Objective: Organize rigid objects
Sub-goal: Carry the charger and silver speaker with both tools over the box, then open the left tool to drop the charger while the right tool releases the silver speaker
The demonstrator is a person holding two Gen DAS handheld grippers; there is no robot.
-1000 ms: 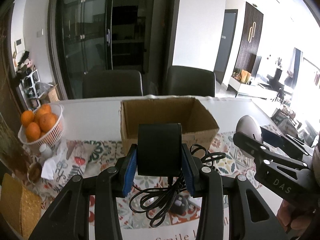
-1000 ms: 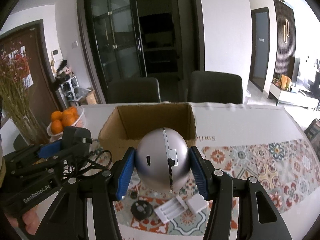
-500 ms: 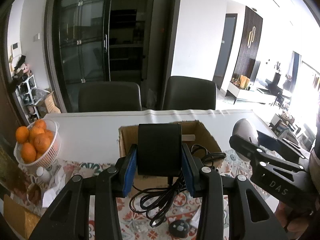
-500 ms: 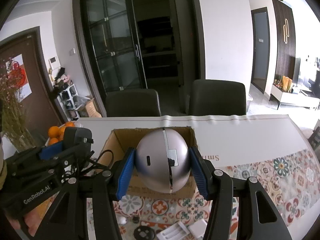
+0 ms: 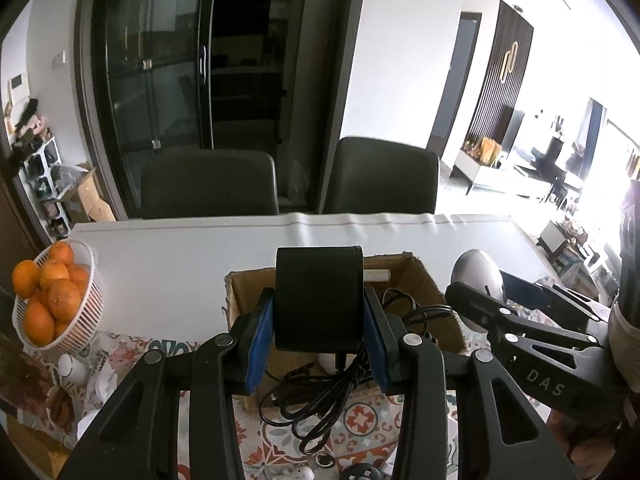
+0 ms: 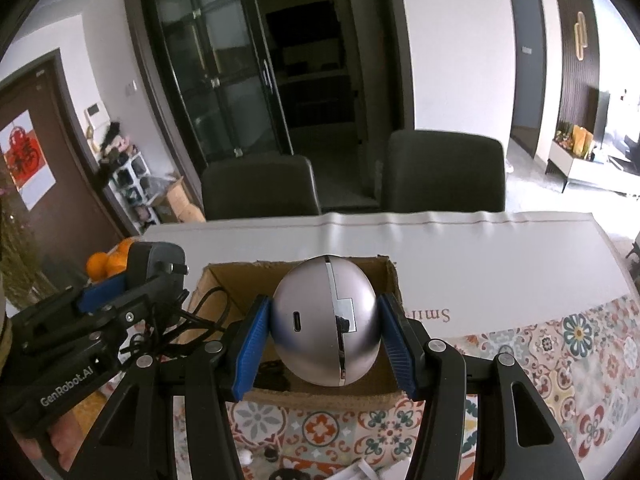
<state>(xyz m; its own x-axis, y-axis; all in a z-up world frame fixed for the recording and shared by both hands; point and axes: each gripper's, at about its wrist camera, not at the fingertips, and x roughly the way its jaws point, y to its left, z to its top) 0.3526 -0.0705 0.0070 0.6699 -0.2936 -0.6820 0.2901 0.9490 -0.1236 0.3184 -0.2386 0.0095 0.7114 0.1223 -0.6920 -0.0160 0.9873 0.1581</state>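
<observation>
My left hand-held gripper (image 5: 319, 330) is pinching a black power adapter (image 5: 319, 298) between its blue pads, and the adapter's black cable (image 5: 320, 396) hangs in loops below it. The adapter sits above the near wall of the open cardboard box (image 5: 436, 300) on the worktop (image 5: 168, 264). My right hand-held gripper (image 6: 325, 338) is clamped on a silver egg-shaped device (image 6: 325, 330), held over the same box (image 6: 224, 280), its port facing me. In the left wrist view the right hand-held gripper (image 5: 520, 328) shows at 3 o'clock with the silver device (image 5: 476, 276) at its tip. In the right wrist view the left hand-held gripper (image 6: 120, 304) shows at 9 o'clock, the adapter (image 6: 154, 262) with its plug prongs pointing right. A white basket of oranges (image 5: 52, 300) stands at 9 o'clock on the worktop. A patterned mat (image 6: 560, 356) covers the near part.
</observation>
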